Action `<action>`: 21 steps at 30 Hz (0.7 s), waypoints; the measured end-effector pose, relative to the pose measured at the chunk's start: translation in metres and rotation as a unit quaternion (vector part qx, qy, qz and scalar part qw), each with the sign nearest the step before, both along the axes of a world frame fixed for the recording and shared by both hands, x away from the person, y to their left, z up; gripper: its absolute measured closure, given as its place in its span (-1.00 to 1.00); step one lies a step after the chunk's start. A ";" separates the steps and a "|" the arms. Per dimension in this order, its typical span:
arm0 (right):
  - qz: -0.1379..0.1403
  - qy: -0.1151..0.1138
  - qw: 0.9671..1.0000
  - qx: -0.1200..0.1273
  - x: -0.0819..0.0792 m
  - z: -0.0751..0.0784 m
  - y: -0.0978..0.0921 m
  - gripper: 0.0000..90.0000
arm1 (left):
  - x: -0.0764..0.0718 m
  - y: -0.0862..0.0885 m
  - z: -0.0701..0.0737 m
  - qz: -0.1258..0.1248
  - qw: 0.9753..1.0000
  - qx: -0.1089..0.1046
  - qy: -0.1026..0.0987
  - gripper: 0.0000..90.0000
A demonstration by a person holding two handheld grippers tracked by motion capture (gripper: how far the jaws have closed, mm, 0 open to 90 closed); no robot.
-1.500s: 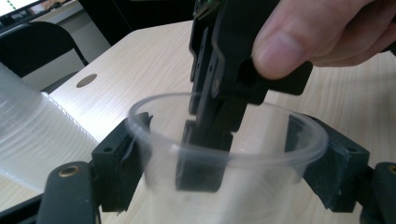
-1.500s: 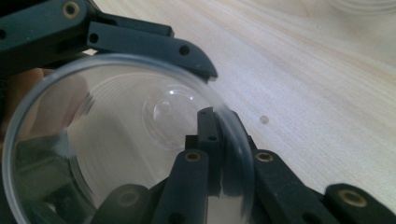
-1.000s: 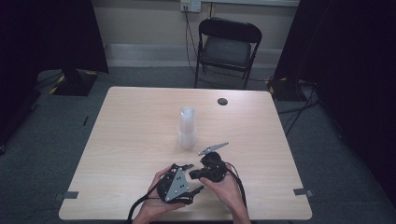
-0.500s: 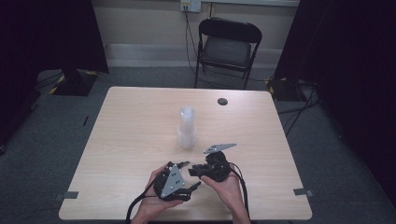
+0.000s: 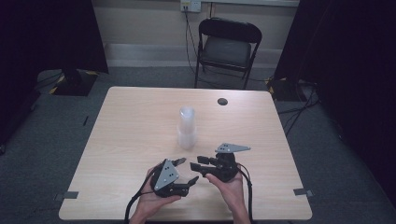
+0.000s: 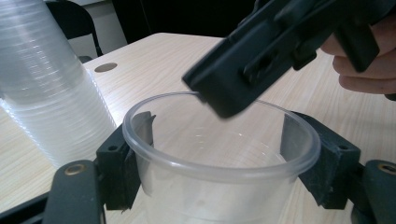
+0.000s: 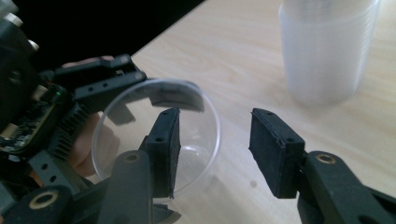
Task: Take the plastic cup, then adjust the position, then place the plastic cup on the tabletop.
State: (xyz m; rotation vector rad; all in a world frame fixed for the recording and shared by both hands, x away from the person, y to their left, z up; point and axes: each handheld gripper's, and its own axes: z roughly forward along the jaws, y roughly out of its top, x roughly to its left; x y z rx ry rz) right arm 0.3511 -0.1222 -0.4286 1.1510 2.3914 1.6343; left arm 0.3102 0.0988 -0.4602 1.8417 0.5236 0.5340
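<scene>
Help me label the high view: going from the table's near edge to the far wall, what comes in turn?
Left hand-held gripper → right hand-held gripper → stack of clear cups → round dark hole in the table → folding chair → wall outlet.

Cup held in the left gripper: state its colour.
Clear, colourless plastic cup; best in the left gripper view.

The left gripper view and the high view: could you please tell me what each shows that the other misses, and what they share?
The left gripper view reveals a single clear cup clamped between the left tool's jaws, with the right tool reaching over its rim. The high view adds the grey plates on both tools, the wall socket and the carpet. Both share the stack of cups, the table, its dark round grommet and the folding chair.
</scene>
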 end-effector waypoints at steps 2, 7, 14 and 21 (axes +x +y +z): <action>-0.008 -0.016 1.000 0.013 -0.002 0.002 -0.003 0.14 | 0.002 0.003 0.000 0.002 1.000 -0.004 0.007 -0.42; -0.026 -0.032 0.999 0.030 -0.004 0.005 -0.012 0.14 | 0.007 0.010 0.003 0.014 1.000 -0.020 0.017 -0.42; -0.054 -0.058 0.996 0.046 -0.008 0.003 -0.025 0.15 | 0.015 0.025 0.006 0.032 0.998 -0.046 0.033 -0.42; -0.075 -0.063 0.994 0.042 -0.012 -0.008 -0.027 0.11 | 0.022 0.037 0.008 0.050 0.996 -0.058 0.052 -0.42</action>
